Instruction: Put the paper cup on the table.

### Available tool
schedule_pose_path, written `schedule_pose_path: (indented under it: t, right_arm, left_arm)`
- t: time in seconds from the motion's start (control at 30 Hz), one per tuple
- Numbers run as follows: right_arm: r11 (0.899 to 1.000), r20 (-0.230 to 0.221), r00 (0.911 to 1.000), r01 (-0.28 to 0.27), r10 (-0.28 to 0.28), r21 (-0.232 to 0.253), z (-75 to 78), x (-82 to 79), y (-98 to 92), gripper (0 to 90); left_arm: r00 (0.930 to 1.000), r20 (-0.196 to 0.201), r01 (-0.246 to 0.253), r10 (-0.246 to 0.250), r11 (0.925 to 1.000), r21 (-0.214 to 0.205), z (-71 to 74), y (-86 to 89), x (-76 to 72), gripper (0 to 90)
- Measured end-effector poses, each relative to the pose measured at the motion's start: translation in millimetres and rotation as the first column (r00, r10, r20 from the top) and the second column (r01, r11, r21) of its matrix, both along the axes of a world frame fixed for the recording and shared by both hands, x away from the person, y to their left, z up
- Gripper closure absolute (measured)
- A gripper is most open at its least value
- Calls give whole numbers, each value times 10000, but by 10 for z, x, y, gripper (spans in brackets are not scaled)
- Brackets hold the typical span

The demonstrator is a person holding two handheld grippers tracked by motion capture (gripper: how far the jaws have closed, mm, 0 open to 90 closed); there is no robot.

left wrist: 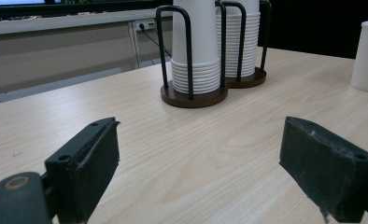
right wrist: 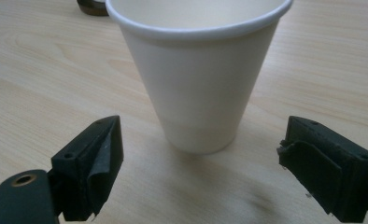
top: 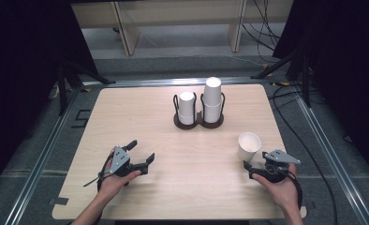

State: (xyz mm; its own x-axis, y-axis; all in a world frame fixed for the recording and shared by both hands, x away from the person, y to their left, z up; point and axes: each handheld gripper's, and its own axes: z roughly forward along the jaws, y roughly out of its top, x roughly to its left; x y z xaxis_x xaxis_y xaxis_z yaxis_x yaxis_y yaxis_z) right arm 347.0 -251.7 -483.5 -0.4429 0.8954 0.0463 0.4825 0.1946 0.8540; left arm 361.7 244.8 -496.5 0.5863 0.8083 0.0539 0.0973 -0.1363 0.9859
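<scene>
Right claw wide, single cup set upright on the counter, free of both claws.

Right claw (top: 254, 168) at 5 o'clock on the counter (top: 140, 122), jaws spread wide, nothing gripped; paper cup (top: 248, 146) just ahead of the jaws, upright, mouth up, not touched. Left claw (top: 141, 154) at 7 o'clock, jaws apart, empty, resting low. Judged: one cup drawn and placed; remaining work not determinable. Cup holder (top: 198, 123) near 12 o'clock, two stacks (top: 211, 99) of cups standing, right stack taller. Surface pale wood grain, rounded corners. Beyond: grey floor, metal rails, cables, dark curtains, light-wood furniture legs.
</scene>
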Motion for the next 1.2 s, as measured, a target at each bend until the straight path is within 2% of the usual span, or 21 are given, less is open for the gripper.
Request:
schedule_pose_path:
  t: [0.27,0.47,0.73,0.77,0.8,0.83,0.87,0.93,1.0,1.1,1.13,1.17,1.2]
  right_arm:
    - [9999,-54,10000,55,-54,116,-2,-85,-55,133]
    - [10000,191,9998,-7,5,81,-6,-129,-61,133]
    - [9996,540,9985,-13,-2,277,-22,-192,-80,133]
    - [9995,589,9983,7,-25,310,-23,-198,-79,133]
    - [9996,546,9985,-56,42,263,-20,-204,-81,133]
    - [9996,652,9979,-25,7,277,-21,-208,-79,133]
    - [9995,632,9980,-68,48,308,-20,-209,-78,134]
    - [9994,764,9971,-33,6,348,-19,-214,-67,134]
    - [9987,812,9967,-74,33,504,-23,-218,-60,134]
    - [9982,941,9956,-86,31,590,-23,-224,-71,135]
    - [9965,844,9964,-136,67,821,-25,-229,-68,135]
    - [9966,733,9973,22,-82,820,-18,-246,-71,135]
    - [9976,1053,9944,-91,18,684,-23,-236,-87,135]
  left_arm:
    - [10000,-39,-20,20,10000,-38,-1,-2,0,115]
    - [10000,-20,-8,8,10000,-22,0,-1,2,115]
    - [10000,-60,45,-45,10000,-22,-1,-11,-2,115]
    - [9998,134,153,-151,9997,-178,-12,-22,20,115]
    - [9998,143,150,-147,9997,-189,-12,-26,22,115]
    - [9998,144,155,-152,9997,-180,-12,-28,23,115]
    - [10000,-59,59,-59,10000,13,0,-24,4,115]
    - [9999,47,133,-132,9999,-67,-7,-33,13,116]
    - [9999,34,146,-146,9999,86,-5,-30,10,115]
    - [9998,32,173,-173,9998,52,-6,-44,22,115]
    - [9996,138,246,-246,9997,-11,-10,-63,44,114]
    - [9997,0,245,-245,9996,111,-3,-79,39,113]
    - [9991,-20,421,-420,9989,228,1,-119,48,114]
